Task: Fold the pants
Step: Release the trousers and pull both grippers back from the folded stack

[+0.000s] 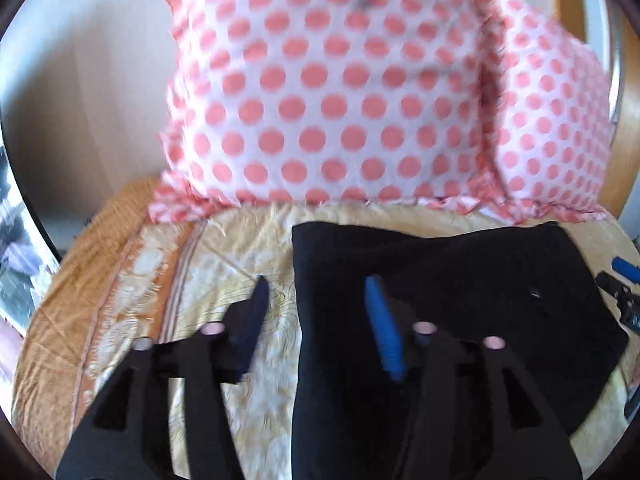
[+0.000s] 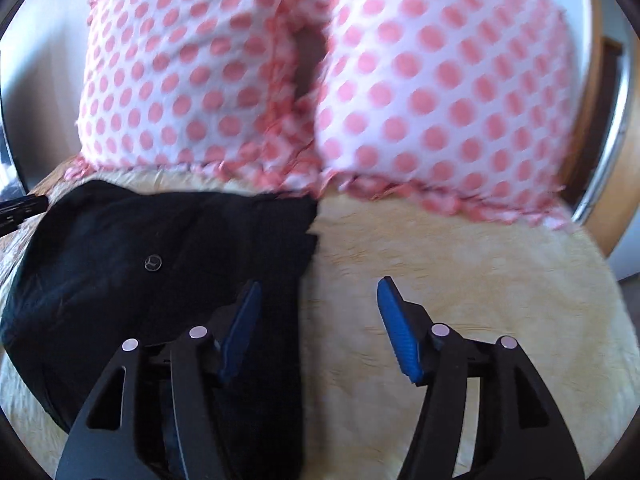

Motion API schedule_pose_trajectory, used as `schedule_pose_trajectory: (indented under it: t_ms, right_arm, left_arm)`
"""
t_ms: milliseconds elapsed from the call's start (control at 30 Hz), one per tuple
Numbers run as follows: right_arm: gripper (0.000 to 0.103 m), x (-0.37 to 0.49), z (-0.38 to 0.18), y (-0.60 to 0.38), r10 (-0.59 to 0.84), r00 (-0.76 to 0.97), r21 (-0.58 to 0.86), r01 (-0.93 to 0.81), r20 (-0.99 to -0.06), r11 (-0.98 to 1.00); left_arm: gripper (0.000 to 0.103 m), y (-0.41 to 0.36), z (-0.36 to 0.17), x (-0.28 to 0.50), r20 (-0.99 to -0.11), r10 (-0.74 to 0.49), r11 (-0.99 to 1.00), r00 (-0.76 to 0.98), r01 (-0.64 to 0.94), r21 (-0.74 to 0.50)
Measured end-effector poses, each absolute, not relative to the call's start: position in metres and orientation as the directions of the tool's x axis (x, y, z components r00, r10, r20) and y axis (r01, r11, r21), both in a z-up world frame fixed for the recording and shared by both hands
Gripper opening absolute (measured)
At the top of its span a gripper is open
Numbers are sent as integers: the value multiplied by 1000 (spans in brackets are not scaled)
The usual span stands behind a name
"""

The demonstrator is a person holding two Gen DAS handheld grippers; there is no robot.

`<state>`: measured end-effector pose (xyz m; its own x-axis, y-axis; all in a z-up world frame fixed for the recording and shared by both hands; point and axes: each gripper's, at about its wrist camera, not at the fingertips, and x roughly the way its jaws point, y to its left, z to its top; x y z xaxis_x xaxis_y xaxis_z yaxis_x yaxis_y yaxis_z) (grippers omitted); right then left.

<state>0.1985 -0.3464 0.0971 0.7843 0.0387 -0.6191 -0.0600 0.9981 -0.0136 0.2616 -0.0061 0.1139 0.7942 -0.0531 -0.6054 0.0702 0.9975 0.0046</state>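
Note:
Black pants [image 1: 460,292] lie folded into a compact block on a cream bedspread [image 1: 240,248]. In the left wrist view my left gripper [image 1: 316,284] hovers open over the pants' left edge, its right blue finger above the black cloth and its left finger above the bedspread, nothing between them. In the right wrist view the same pants [image 2: 160,260], with a small round button [image 2: 153,262], lie to the left. My right gripper [image 2: 318,284] hangs open over their right edge, holding nothing. The right gripper's tip [image 1: 628,272] shows at the left wrist view's far right edge.
Two white pillows with pink dots [image 1: 332,92] [image 2: 440,92] stand upright just behind the pants. A wooden headboard curve [image 2: 600,128] rises at the right. The bedspread's orange patterned border [image 1: 100,280] runs along the left. Bare cream bedspread [image 2: 460,280] lies right of the pants.

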Motion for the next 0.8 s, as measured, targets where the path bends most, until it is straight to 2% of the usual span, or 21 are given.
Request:
schedule_pose_trajectory:
  t_ms: [33,167,300,367,433,500,567,633,667,700,800]
  right_arm:
    - [63,188,100,-344,72,792,-2,-93,-607,996]
    - [63,148,99,-313,172,770,-36,-246,-614,969]
    - [63,147,74,-281,141,682,-112,-313,-718,943]
    - [64,148,72,-278,124,677,-122,-305,-725,945]
    - [67,152,74,-280,125,659,-98,-291,-742,952]
    - [74,152,75,-284,117,669,-87,-264,-734,961]
    - [75,142,78,-292,129,683,-33,-219,-719,975]
    - [78,115,84,-300,147,719,23,-178,-680,984]
    - [88,105,85,-302,160,726,50,-171,-669,984]
    - [91,95,85,-304,179,733,87,-163,-657,983]
    - [91,65,74,-299,242,720,167,-174,-650,970]
  left_arm:
    - [66,-10,118,247,-595,-78,996,800,93,-5]
    - [74,-32,111,190,-620,-223,974,753,204,-102]
    - [74,-61,78,172,-681,-234,964,694,255,-72]
    - [75,-66,57,178,-732,-201,967,651,251,-42]
    - [77,-65,47,186,-743,-198,971,639,232,-58]
    - [80,-60,50,186,-741,-202,973,641,216,-80]
    - [81,-53,54,179,-743,-219,974,633,189,-126]
    - [90,-45,63,159,-722,-231,973,652,171,-157]
    - [95,-42,66,148,-709,-229,973,667,166,-158]
    - [96,-39,69,135,-695,-215,977,686,156,-148]
    - [97,-32,68,100,-663,-157,987,732,123,-98]
